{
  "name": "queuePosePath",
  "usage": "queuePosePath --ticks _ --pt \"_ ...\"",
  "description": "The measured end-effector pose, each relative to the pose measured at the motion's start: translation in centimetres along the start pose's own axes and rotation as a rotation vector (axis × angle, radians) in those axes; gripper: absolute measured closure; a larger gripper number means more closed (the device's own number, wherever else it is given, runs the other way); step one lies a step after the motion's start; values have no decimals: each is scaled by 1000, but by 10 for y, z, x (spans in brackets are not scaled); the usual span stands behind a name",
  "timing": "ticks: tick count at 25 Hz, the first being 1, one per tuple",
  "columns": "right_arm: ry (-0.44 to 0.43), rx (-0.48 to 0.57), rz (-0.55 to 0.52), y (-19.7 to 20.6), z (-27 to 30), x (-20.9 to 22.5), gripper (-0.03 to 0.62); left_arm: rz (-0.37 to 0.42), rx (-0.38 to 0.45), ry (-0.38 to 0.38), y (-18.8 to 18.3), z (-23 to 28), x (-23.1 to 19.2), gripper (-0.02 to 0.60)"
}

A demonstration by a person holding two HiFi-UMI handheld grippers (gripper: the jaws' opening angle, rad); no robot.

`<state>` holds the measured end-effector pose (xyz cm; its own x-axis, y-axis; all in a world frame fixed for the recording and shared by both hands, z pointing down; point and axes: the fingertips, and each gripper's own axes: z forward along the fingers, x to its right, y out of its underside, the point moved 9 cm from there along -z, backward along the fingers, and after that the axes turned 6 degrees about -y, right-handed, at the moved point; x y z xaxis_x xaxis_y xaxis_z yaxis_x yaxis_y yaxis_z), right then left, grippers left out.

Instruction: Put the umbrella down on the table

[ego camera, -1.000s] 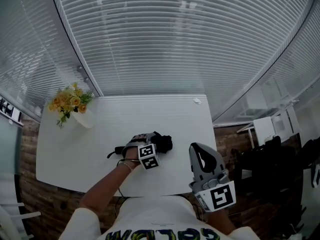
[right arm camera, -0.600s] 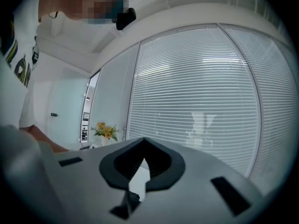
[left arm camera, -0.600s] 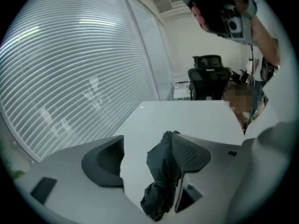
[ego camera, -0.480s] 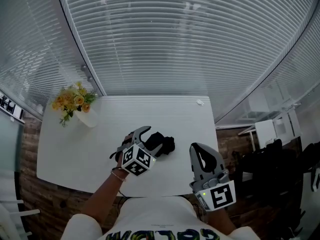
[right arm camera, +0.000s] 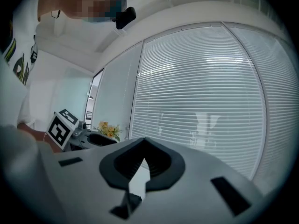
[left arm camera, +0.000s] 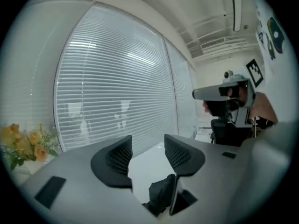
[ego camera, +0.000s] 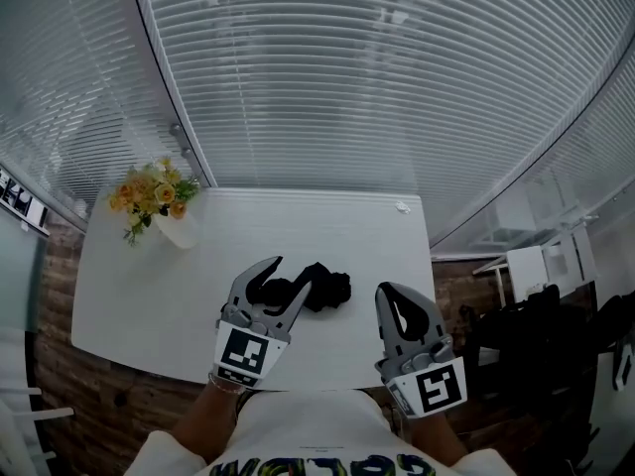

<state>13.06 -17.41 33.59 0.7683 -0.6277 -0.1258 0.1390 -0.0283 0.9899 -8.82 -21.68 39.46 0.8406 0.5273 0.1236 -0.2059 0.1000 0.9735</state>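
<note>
Right gripper [ego camera: 392,291]: it is hanging nearest the person, off the table's near right corner, its jaws meeting at the tips with nothing in them [right arm camera: 142,155].
Left gripper [ego camera: 293,271]: it is hovering over the table's near edge, pointing roughly level. Its jaws are standing apart [left arm camera: 147,146]; they have just been closing part way, and nothing is sitting between them.
Umbrella [ego camera: 322,288]: the folded black umbrella is lying on the table, below and just past the left jaws [left arm camera: 161,195], with neither gripper touching it.
Table [ego camera: 149,286]: the white top is bearing the umbrella near its front middle.
Flowers [ego camera: 154,196]: yellow blooms are standing in a white vase at the far left corner, well apart from the umbrella.
Blinds [ego camera: 347,77]: white slats are filling the windows behind.
Step in hand: the putting-down is looking done, with the left gripper clear of it.
Next move: probably only bringing the left gripper to rest without snagging the fabric.
</note>
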Motion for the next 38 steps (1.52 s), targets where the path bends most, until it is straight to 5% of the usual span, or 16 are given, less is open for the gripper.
queuePosePath --ticks 5,13,20,38 --pt "-13 -3 0 0 5 -3 585 -139 128 -49 -21 -32 -6 413" --pt "-32 -7 1 -1 9 -8 585 -213 260 -97 -40 -67 -20 497" --pt "-41 -20 2 2 8 -10 585 -243 263 -128 -36 -80 -16 543" --pt "-48 -52 -23 1 4 -12 585 -240 228 -113 -31 -79 -10 545"
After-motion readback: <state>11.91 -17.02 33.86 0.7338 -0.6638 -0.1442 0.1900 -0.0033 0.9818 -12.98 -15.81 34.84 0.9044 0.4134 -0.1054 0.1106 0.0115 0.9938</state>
